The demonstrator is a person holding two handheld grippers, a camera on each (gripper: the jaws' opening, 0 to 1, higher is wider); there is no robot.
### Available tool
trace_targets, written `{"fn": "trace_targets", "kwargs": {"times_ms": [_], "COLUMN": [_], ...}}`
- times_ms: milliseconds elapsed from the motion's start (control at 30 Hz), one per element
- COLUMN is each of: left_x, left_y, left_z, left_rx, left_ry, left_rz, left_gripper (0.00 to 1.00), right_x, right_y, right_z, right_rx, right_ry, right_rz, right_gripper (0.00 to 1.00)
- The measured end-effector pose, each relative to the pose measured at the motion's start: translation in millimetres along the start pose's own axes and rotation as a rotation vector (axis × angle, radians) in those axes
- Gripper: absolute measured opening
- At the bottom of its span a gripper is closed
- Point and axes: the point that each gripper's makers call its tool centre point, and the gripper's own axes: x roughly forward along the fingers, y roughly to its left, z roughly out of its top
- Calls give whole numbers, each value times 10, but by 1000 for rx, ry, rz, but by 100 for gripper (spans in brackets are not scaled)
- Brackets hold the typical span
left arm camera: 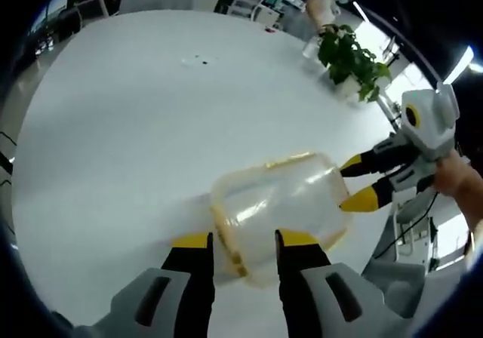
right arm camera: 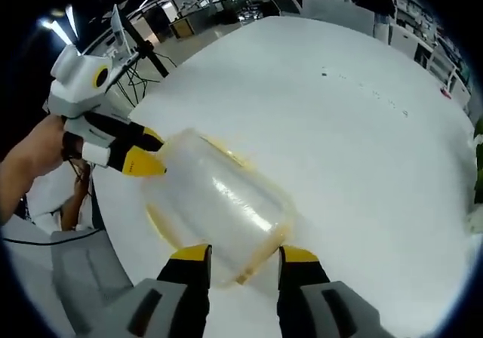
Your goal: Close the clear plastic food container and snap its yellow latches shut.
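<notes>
Clear plastic on matt white

The container [left arm camera: 283, 202] is glossy, cloudy-clear plastic with yellow trim; the table [left arm camera: 136, 119] is smooth, matt white.

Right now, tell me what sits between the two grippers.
The clear plastic food container with yellow latches lies between them on the white table. In the left gripper view, the right gripper meets its far end; the left gripper straddles the near end.
</notes>
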Motion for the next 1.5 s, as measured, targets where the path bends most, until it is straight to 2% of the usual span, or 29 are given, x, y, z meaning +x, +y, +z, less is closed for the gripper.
{"fn": "trace_targets", "kwargs": {"times_ms": [100, 267, 367, 733, 933, 1067, 1167, 1300, 1400, 1500], "left_x": [6, -18, -34, -51, -66, -91, -109, -126, -138, -144], "left_y": [-23, -9, 0, 2, -19, -31, -27, -20, -23, -27], "left_z": [-30, -40, -50, -83, -96, -86, -99, -129, -132, -93], "left_rx": [23, 54, 79, 158, 205, 291, 304, 412, 435, 471], "left_ry": [22, 33, 44, 97, 131, 154, 178, 221, 238, 230], "left_rz": [-16, -3, -1, -3, -12, -3, 0, 2, 5, 0], "left_gripper": [35, 38, 38, 38, 39, 38, 39, 39, 39, 42], "right_x": [-14, -17, -40, -61, -77, -87, -105, -118, -125, -143], "right_y": [-17, -8, -62, -69, -52, -27, -40, -17, -45, -45], "right_z": [-14, -31, -34, -78, -98, -100, -105, -112, -102, -79], "right_rx": [-31, -78, -108, -180, -247, -286, -317, -366, -402, -442], "right_ry": [17, 36, 44, 88, 118, 130, 155, 172, 183, 190], "right_rz": [-18, -14, -42, -38, -29, -9, -17, -7, -16, -16], "right_gripper": [31, 31, 33, 31, 29, 28, 27, 27, 27, 27]}}
